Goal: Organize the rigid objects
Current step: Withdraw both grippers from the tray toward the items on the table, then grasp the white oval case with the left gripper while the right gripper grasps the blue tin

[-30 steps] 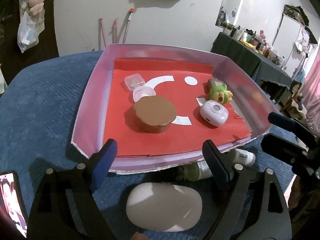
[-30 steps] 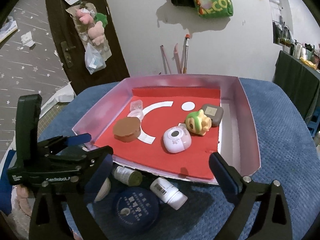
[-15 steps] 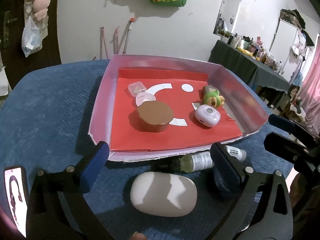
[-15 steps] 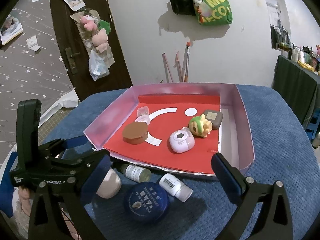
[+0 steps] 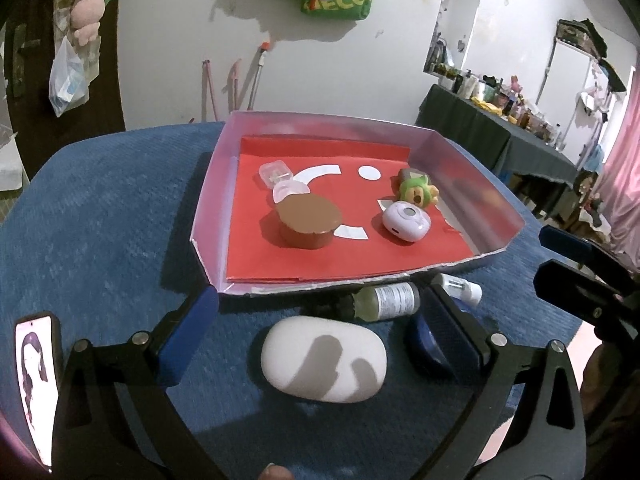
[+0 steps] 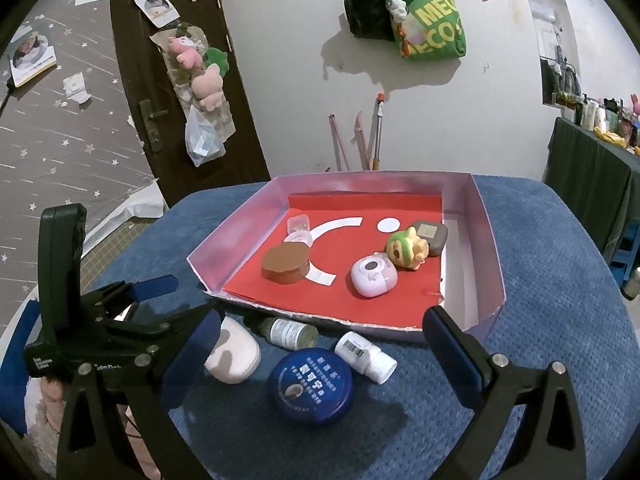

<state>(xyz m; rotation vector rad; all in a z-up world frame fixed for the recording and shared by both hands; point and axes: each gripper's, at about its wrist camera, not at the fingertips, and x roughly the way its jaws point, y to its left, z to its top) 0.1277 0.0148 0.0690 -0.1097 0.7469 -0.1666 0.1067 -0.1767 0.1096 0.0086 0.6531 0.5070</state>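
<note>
Left tongs [image 5: 320,320] and right tongs [image 6: 320,332] are held wide open, empty; white case [image 5: 324,360] apparently untouched.

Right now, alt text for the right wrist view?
Open right hand-held gripper hangs over a blue tin, white bottle and white oval case on blue cloth, before a pink tray holding small toys.

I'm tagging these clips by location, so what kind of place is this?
Most likely a lived-in room at home, not a lab. A dark door hung with plush toys, bags on the wall, and a cloth-covered side table crowded with bottles all point that way.
</note>
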